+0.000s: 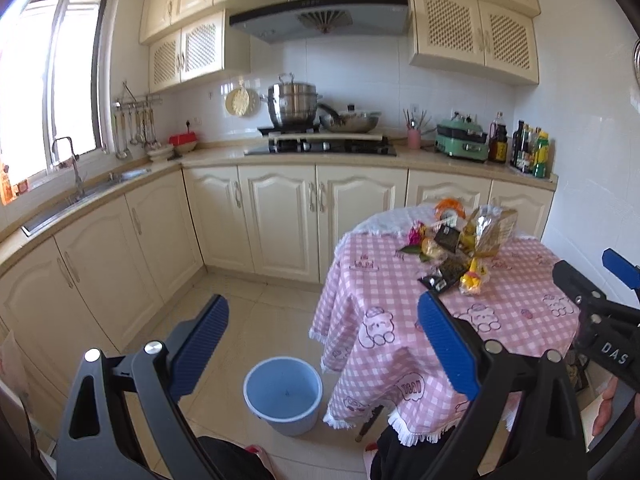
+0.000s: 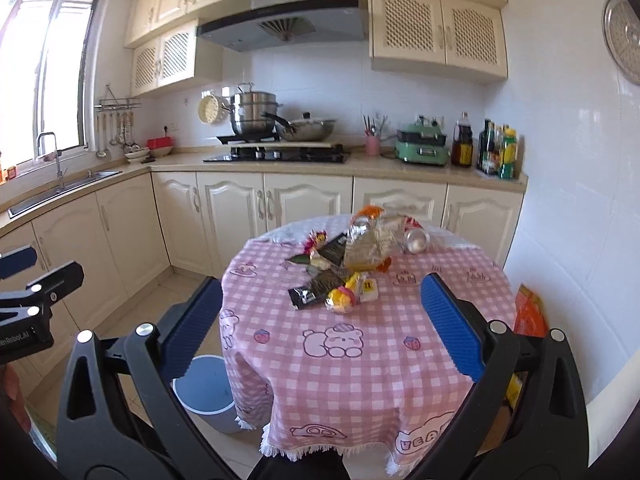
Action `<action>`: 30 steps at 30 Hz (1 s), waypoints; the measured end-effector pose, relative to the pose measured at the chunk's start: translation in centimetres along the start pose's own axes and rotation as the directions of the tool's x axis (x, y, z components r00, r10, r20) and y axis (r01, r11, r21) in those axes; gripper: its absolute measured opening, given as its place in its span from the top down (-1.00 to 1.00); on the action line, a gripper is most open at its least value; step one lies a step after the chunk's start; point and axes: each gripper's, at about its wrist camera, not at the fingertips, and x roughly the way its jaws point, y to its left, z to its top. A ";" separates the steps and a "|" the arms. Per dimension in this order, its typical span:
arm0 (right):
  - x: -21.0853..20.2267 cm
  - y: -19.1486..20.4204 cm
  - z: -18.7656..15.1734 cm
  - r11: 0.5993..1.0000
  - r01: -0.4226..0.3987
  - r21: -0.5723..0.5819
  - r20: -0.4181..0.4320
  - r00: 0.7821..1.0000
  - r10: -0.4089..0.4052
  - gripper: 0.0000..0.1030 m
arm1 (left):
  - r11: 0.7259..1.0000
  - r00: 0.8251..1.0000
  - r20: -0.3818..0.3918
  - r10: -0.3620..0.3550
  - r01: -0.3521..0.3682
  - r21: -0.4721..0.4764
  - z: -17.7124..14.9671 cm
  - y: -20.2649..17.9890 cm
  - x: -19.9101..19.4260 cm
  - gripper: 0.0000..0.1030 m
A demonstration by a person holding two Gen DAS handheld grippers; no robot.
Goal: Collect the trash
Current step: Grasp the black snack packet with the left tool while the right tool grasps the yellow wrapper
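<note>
Both grippers are held spread wide and empty in front of the round counter (image 2: pixel 360 360), which is covered with a pink checked cloth. The left gripper (image 1: pixel 320 344) is seen over the floor near the counter's left edge; the right gripper (image 2: pixel 320 320) is aimed at the middle of the cloth. The trash pile (image 2: pixel 348 256) lies on the far half of the counter: dark wrappers, a crumpled clear bag, yellow and orange scraps. The blue bucket (image 1: pixel 283 392) stands empty on the floor, just beside the counter on its left. No piece is grasped yet, so the collecting step is judged to be at its start. For the next move, the nearest black wrapper (image 2: pixel 306 295) should probably be reached by the right gripper.
</note>
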 end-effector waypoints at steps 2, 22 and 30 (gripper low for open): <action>0.9 -0.3 -0.5 1.000 0.002 0.004 -0.018 1.000 -0.002 -0.89 | 0.999 0.998 -0.057 -0.032 0.031 -0.006 -0.2 -0.1 1.9 -0.82; 13.1 -9.3 -3.8 0.980 0.112 0.166 -0.238 0.969 -0.071 -0.89 | 0.930 0.869 -0.395 -0.297 0.357 0.085 0.9 -10.4 21.1 -0.82; 17.2 -11.3 -4.3 0.970 0.120 0.213 -0.273 0.960 -0.058 -0.89 | 0.913 0.865 -0.381 -0.326 0.393 0.111 2.6 -12.5 24.3 -0.81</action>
